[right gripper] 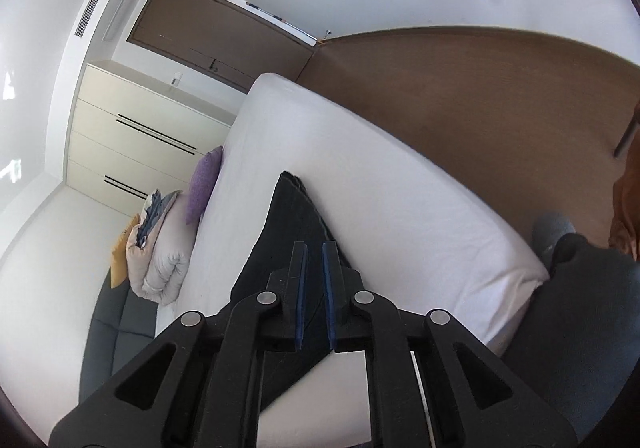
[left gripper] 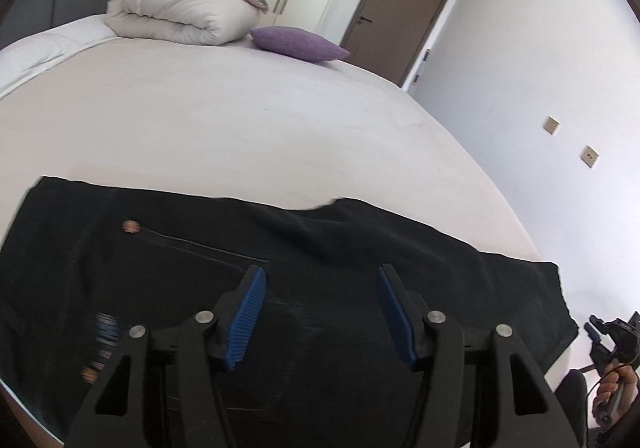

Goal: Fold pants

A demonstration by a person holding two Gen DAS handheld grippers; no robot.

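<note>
Here, black pants (left gripper: 280, 288) lie flat along the bed's (left gripper: 240, 127) near edge, at six o'clock. Left gripper (left gripper: 322, 312) gapes wide, empty; right gripper (right gripper: 315, 296) stands narrowly parted, empty. Soft, limp cloth: pinch corners.

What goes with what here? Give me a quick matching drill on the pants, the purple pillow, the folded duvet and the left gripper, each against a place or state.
1 pants
2 purple pillow
3 folded duvet
4 left gripper

A open, nothing between its pads
B stacked near the headboard
C spread flat at the bed's near edge
D lying beside the duvet

Pairs: 1-C, 2-D, 3-B, 4-A
</note>
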